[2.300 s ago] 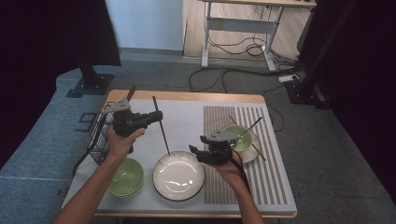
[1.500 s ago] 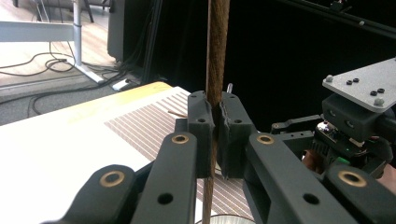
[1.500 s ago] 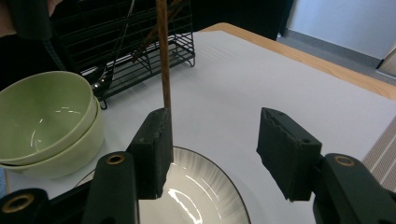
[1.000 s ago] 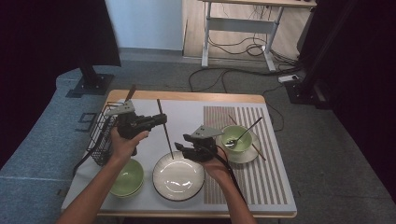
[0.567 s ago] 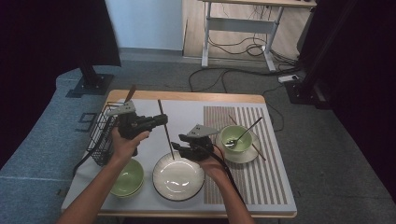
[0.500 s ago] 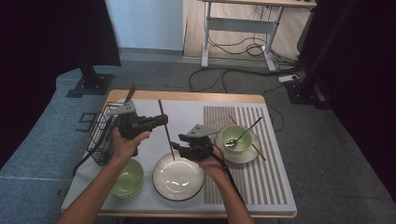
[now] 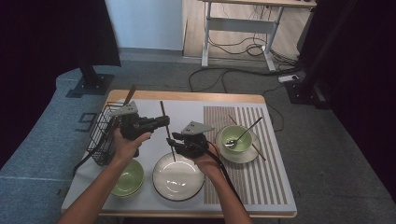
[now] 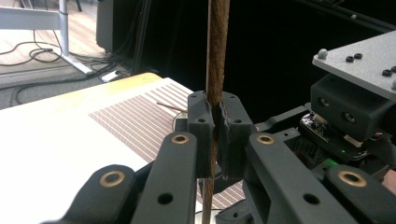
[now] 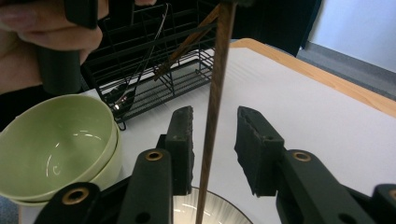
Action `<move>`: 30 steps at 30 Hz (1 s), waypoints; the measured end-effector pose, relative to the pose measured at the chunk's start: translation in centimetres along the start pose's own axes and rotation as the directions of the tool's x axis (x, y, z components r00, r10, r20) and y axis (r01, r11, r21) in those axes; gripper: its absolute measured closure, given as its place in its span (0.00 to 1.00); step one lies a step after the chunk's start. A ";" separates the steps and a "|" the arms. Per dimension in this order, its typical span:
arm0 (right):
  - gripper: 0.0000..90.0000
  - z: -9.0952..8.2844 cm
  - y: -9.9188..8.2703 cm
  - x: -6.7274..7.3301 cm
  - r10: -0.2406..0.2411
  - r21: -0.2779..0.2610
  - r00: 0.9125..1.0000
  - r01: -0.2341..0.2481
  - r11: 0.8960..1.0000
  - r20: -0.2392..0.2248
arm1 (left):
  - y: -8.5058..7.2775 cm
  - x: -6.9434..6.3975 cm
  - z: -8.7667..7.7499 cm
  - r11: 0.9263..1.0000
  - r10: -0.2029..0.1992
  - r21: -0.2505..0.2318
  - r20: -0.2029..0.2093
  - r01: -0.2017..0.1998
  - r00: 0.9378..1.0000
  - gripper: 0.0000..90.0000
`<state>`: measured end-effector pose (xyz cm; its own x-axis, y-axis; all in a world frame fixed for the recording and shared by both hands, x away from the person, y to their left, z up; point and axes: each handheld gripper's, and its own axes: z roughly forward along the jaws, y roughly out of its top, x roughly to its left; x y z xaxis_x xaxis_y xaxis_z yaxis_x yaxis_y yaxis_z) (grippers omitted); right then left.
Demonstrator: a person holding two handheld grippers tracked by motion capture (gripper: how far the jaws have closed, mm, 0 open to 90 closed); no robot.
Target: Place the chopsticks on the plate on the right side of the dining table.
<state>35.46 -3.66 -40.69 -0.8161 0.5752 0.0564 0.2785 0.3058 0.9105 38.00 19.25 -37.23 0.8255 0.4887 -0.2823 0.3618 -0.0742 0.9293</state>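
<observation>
A wooden table [image 7: 187, 96] covered by a white mat stands on grey carpet, with dark curtains at both sides and a desk frame behind. In the high view the left gripper [image 7: 156, 122] holds a dark chopstick [image 7: 164, 122] that runs from the far side of the mat towards the person, tilted, its near end over the white plate [image 7: 178, 176]. The right gripper [image 7: 173, 140] sits just to the right of the stick's lower half, nearer that free end than the left one. A wire basket [image 7: 102, 135] stands at the left, green bowls [image 7: 128, 177] are stacked beside the plate, and another bowl with a spoon [image 7: 237, 137] rests on the striped mat.

In the left gripper view the jaws are clamped together on the chopstick [image 8: 217, 56], which rises upright between the pads [image 8: 200, 126], with the right gripper's body close behind.

In the right gripper view the chopstick [image 9: 215, 102] passes lengthwise through the gap between the pads [image 9: 183, 140]. The jaws have just been closing, yet they stand apart from the stick on both sides. Judging by this, the handover turns on the right jaws meeting the stick across its length, below the left grip.
</observation>
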 end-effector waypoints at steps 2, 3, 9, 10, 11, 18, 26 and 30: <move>0.77 0.2 0.1 0.0 0.000 0.005 1.000 0.000 1.000 0.000 | -0.1 0.0 0.1 1.000 -0.003 0.000 0.005 0.003 1.000 0.94; 0.77 0.3 0.2 0.0 -0.002 0.005 1.000 0.002 1.000 0.000 | -0.1 0.0 0.1 1.000 -0.005 0.001 0.008 0.005 1.000 0.94; 0.87 0.5 0.4 -0.1 -0.007 0.004 1.000 0.007 1.000 -0.001 | -0.2 -0.1 0.2 1.000 -0.014 0.002 0.019 0.014 1.000 0.94; 0.89 0.5 0.4 -0.1 -0.008 0.005 1.000 0.008 1.000 0.001 | -0.2 -0.1 0.2 1.000 -0.014 0.003 0.019 0.014 1.000 0.94; 0.91 0.6 0.4 0.0 -0.011 0.009 1.000 0.011 1.000 0.003 | -0.2 -0.1 0.2 1.000 -0.013 0.004 0.019 0.013 1.000 0.94; 0.94 0.7 0.4 -0.2 0.005 0.020 1.000 -0.006 1.000 0.018 | -0.2 -0.1 0.3 1.000 -0.010 0.012 0.024 0.010 1.000 0.93; 0.94 -0.1 0.5 -0.7 0.036 0.020 0.997 -0.037 0.999 0.065 | -0.1 0.1 -0.4 1.000 -0.019 -0.006 0.035 0.020 0.999 0.72; 0.94 -0.8 0.4 -1.2 0.043 0.014 0.996 -0.045 0.999 0.077 | -0.1 0.4 -0.8 1.000 -0.006 -0.002 0.029 0.006 1.000 0.66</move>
<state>36.14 -4.81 -40.05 -0.7620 0.6444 0.0641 0.3217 0.2907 0.9011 37.90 20.13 -37.27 0.8354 0.4639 -0.2948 0.3662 -0.0697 0.9279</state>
